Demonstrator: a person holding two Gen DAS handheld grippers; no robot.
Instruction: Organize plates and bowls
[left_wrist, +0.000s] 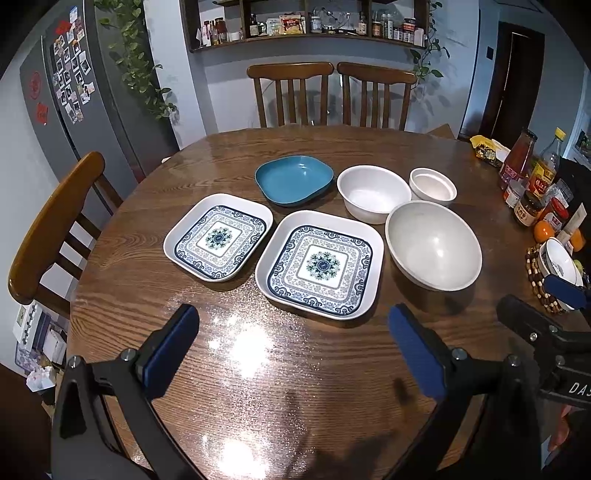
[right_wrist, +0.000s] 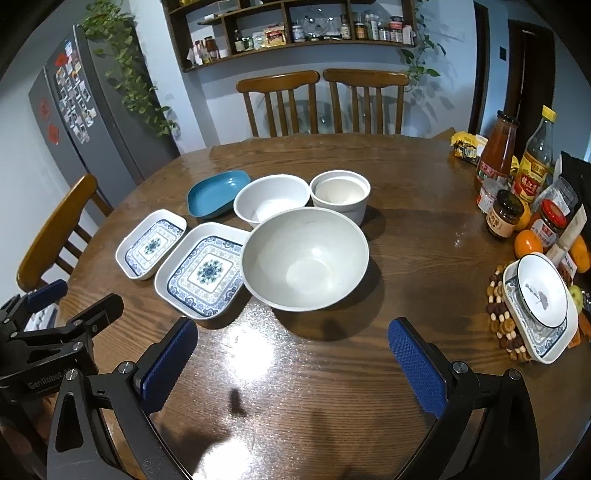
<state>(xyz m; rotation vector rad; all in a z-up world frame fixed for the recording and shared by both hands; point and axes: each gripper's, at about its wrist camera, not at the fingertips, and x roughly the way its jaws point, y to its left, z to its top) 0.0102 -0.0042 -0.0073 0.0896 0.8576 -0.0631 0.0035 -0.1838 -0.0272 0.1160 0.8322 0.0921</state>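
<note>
Currently, the large white round bowl (right_wrist: 305, 258) is seen straight ahead of the right gripper (right_wrist: 291, 365), nearer it than the left gripper (left_wrist: 291, 350); both fingers are spread wide, empty.

Both grippers, left gripper (left_wrist: 291, 347) and right gripper (right_wrist: 293, 356), have black frames, silver screws behind 2 blue textured fingers (right_wrist: 417, 363).

two square white plates with blue patterns, a smaller one (left_wrist: 218, 237) and a larger one (left_wrist: 320, 264), lie side by side, upright; behind them a blue dish (left_wrist: 294, 179), a white bowl (left_wrist: 373, 193), a small white bowl (left_wrist: 433, 185); a large grey-white bowl (left_wrist: 433, 246) right of the plates
</note>
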